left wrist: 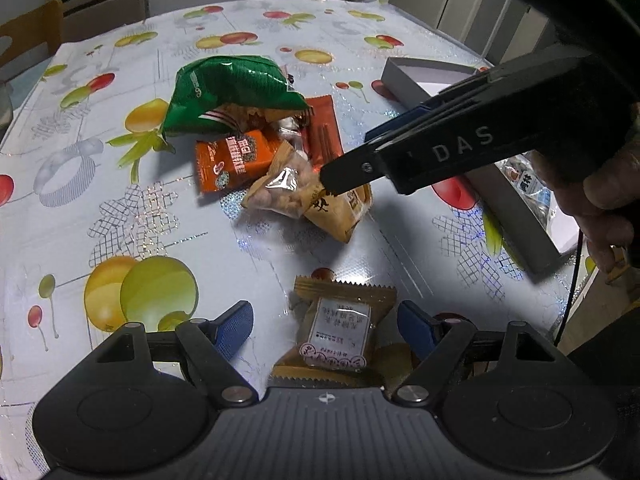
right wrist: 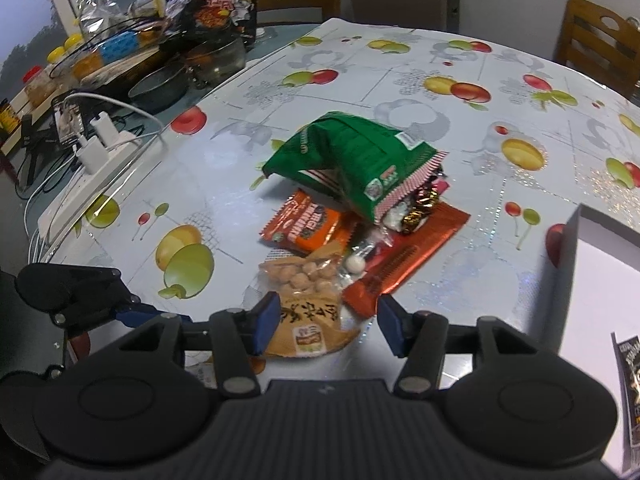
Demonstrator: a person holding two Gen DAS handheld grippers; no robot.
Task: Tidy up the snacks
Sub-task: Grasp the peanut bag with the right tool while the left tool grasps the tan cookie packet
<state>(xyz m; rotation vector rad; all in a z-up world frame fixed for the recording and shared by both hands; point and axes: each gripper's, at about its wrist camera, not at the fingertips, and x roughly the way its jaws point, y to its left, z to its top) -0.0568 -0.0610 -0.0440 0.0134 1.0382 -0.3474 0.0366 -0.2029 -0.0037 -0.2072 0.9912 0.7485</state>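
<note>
A small brown-wrapped pastry packet (left wrist: 340, 332) lies flat on the fruit-print tablecloth between the blue fingers (left wrist: 236, 328) of my left gripper (left wrist: 326, 330), which stands open around it without pressing. My right gripper (right wrist: 330, 325) is open over a tan peanut pack (right wrist: 308, 300); its left pad is at the pack's edge and its right pad is apart from it. Behind the peanut pack is a pile with a green bag (right wrist: 352, 156), an orange pack (right wrist: 312, 224) and a red-brown bar wrapper (right wrist: 404, 256). In the left wrist view the right gripper (left wrist: 340, 172) slants down from the right onto the peanut pack (left wrist: 280, 192).
A grey box with a white inside (left wrist: 404, 76) stands at the right and holds some packets (right wrist: 632, 392). A white power strip with chargers (right wrist: 92, 152), pots and jars (right wrist: 160, 84) crowd the far left. Wooden chairs (right wrist: 596, 40) stand behind the table.
</note>
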